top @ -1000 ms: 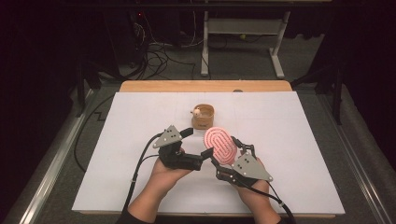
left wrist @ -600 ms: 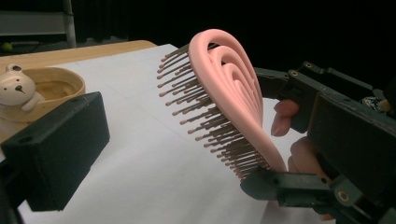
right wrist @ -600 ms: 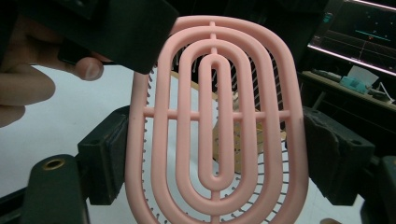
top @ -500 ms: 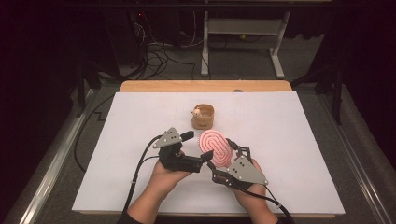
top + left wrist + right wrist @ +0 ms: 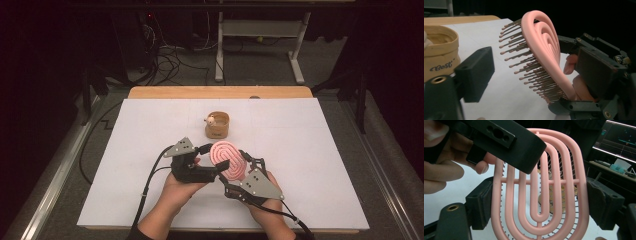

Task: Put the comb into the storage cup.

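Observation:
A pink oval brush head (image 5: 229,159) with thin bristles is held a little above the white table. My right gripper (image 5: 235,171) is shut on it, one jaw on each long edge of the pink brush (image 5: 541,195). My left gripper (image 5: 214,157) is open and straddles the brush (image 5: 541,47). One of its jaws faces the bristle tips and the other is behind the smooth back, with gaps on both sides. The left gripper (image 5: 535,72) and the right gripper (image 5: 541,205) are close together near the table's front middle.
A small round wooden cup (image 5: 217,125) with a pale object in it stands behind the grippers; the cup (image 5: 439,50) is close on the bristle side. The white table sheet (image 5: 325,145) spreads out to both sides. Beyond the wooden far edge (image 5: 220,92) lie floor cables.
The right gripper has carried the brush a little left and nearer. The left gripper's jaws now reach around the brush instead of beside it.

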`<state>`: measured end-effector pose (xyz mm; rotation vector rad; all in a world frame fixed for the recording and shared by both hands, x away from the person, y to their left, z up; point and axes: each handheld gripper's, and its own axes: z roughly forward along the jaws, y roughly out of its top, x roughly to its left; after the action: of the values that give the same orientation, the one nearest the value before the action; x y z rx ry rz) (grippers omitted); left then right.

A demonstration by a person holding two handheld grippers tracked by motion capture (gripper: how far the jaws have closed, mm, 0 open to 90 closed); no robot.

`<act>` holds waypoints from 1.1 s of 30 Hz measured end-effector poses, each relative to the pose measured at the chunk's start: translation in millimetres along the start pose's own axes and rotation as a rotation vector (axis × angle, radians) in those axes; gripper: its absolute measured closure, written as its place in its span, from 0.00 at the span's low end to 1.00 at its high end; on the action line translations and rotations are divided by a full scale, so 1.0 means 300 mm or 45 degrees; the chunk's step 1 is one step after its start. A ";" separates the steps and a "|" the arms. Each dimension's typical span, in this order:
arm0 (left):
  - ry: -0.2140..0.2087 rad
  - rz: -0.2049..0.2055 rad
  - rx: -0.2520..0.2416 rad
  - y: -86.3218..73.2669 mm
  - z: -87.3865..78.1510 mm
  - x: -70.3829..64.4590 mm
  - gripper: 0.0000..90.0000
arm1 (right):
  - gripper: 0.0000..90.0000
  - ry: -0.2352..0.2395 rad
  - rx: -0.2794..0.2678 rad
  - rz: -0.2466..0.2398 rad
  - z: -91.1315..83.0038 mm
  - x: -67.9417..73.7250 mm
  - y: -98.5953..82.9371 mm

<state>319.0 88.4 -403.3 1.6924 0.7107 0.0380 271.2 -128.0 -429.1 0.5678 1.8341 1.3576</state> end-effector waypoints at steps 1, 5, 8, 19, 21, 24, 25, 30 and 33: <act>-0.007 -0.005 -0.001 -0.002 0.000 0.001 0.24 | 0.22 0.000 -0.001 -0.001 0.000 0.000 0.000; -0.034 -0.023 0.006 -0.007 0.003 0.005 0.31 | 0.22 -0.001 -0.001 -0.006 0.001 0.002 0.000; -0.058 -0.041 -0.001 -0.006 -0.001 0.009 0.37 | 0.22 -0.002 0.005 -0.017 0.001 0.003 -0.001; -0.075 -0.064 0.015 -0.007 -0.005 0.015 0.51 | 0.22 -0.004 -0.001 -0.027 0.003 0.008 -0.001; -0.079 -0.070 0.013 -0.006 -0.007 0.016 0.54 | 0.22 -0.002 0.000 -0.030 0.002 0.009 -0.001; -0.078 -0.068 0.015 -0.006 -0.007 0.014 0.54 | 0.22 -0.003 -0.003 -0.035 0.003 0.010 -0.001; -0.082 -0.068 0.015 -0.006 -0.007 0.013 0.55 | 0.22 -0.003 -0.003 -0.035 0.003 0.010 -0.001; -0.086 -0.070 0.007 -0.006 -0.008 0.009 0.57 | 0.22 -0.007 -0.004 -0.040 0.003 0.010 -0.002; -0.087 -0.071 0.004 -0.006 -0.009 0.008 0.58 | 0.22 -0.010 -0.006 -0.045 0.003 0.010 0.000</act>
<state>319.1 92.0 -405.1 1.6680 0.7069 -0.0596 269.9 -125.3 -430.2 0.5349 1.8254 1.3340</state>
